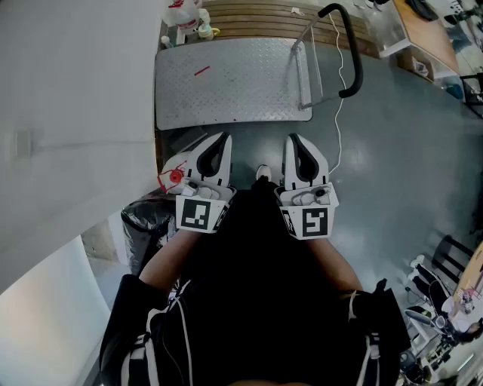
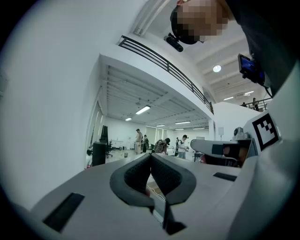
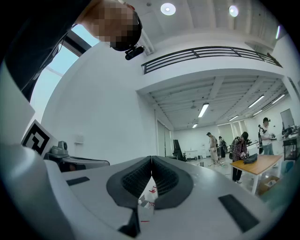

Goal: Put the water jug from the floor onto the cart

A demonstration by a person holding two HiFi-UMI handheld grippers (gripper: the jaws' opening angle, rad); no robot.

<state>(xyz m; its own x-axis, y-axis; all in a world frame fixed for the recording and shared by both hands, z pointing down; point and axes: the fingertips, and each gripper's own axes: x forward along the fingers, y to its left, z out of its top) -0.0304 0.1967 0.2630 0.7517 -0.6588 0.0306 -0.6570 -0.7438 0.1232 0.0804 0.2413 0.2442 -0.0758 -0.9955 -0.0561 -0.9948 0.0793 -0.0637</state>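
Centrally, you held your left gripper (image 1: 222,140) and right gripper (image 1: 293,140) level, jaws closed and empty, below the cart (image 1: 226,90).

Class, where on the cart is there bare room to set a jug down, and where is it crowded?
The cart deck is bare edge to edge, bar a small red mark. Crowded: the handle at its right end, bottles by its far left corner.
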